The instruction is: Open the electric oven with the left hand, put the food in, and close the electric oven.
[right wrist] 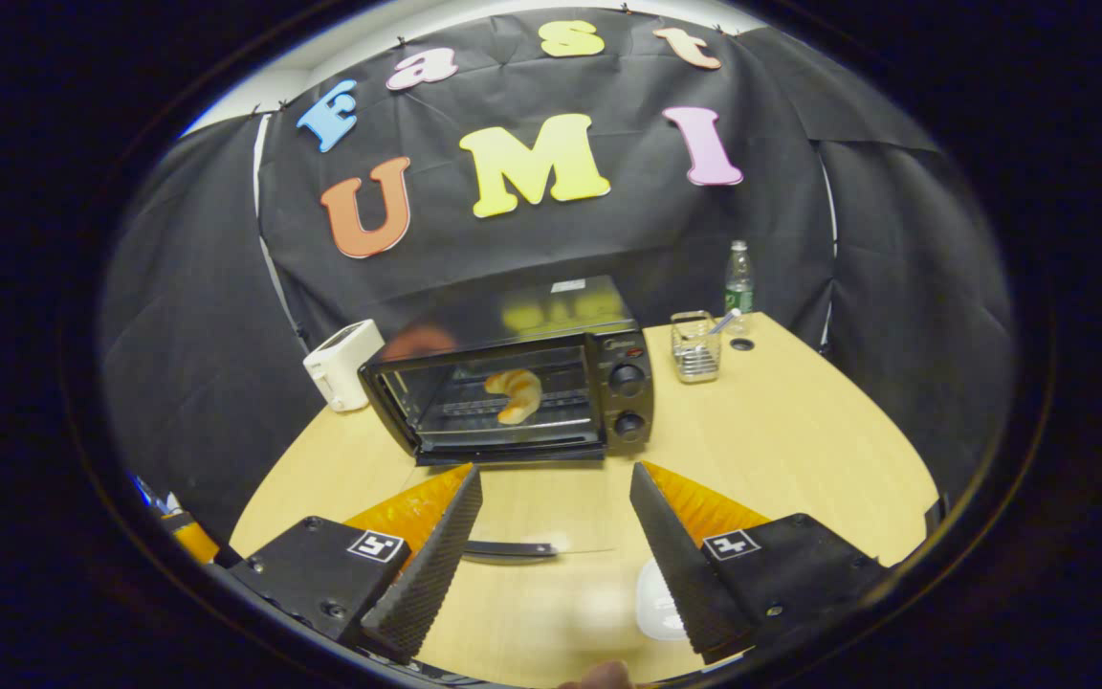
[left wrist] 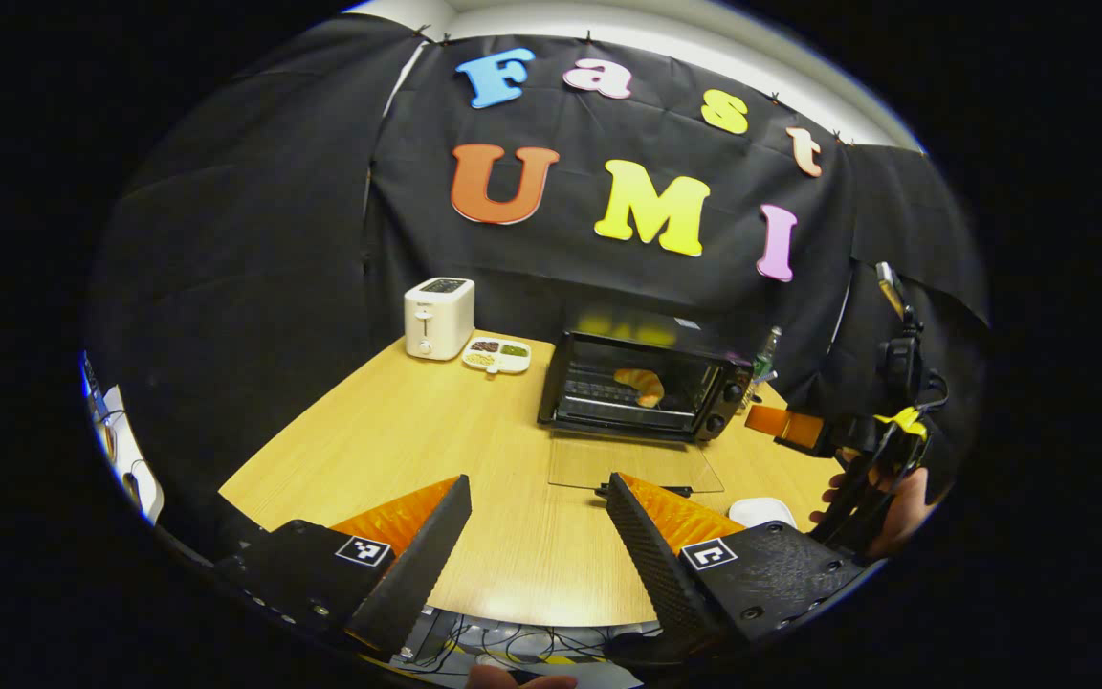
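Note:
A black electric oven (left wrist: 642,383) (right wrist: 522,383) stands on the wooden table with its glass door (left wrist: 632,466) folded down flat toward me. A croissant (left wrist: 642,385) (right wrist: 515,392) lies on the rack inside. My left gripper (left wrist: 537,517) is open over the table, just short of the door's handle (left wrist: 642,491). My right gripper (right wrist: 556,517) is open too, hovering above the door handle (right wrist: 510,549) with nothing between its fingers. In the left gripper view the right gripper (left wrist: 790,428) and the hand (left wrist: 895,507) holding it show at the right.
A white toaster (left wrist: 438,318) (right wrist: 342,365) and a divided snack dish (left wrist: 496,355) sit left of the oven. A wire holder (right wrist: 696,346) and a bottle (right wrist: 738,277) stand to its right. A white dish (left wrist: 761,512) (right wrist: 658,601) lies near the front edge.

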`<action>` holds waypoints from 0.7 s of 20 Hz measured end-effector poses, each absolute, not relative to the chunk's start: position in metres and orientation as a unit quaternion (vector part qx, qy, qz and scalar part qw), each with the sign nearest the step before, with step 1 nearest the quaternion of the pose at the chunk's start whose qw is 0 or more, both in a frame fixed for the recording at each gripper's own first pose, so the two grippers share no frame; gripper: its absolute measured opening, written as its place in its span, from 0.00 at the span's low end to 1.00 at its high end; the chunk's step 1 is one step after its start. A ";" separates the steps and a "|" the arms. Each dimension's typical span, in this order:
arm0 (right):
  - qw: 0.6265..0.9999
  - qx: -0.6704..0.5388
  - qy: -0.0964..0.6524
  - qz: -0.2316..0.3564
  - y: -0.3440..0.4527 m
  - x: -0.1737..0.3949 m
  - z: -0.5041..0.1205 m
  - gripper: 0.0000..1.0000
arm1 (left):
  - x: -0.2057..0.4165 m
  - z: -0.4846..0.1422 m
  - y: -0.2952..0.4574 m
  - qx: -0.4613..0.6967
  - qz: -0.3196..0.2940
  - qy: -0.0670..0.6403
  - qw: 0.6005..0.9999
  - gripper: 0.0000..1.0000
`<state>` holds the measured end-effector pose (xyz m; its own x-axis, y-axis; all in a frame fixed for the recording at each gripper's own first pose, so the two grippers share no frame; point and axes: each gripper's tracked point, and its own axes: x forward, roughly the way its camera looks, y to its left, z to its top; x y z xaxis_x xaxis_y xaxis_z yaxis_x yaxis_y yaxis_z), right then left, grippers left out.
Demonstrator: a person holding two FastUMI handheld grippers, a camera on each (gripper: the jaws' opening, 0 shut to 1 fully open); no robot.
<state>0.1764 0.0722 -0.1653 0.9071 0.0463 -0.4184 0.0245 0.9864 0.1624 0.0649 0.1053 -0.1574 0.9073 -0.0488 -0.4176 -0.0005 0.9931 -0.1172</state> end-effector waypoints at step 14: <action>0.978 0.012 0.207 -0.032 0.004 0.105 -0.133 0.97 | 0.087 -0.261 -0.009 -0.032 -0.133 0.363 0.922 0.95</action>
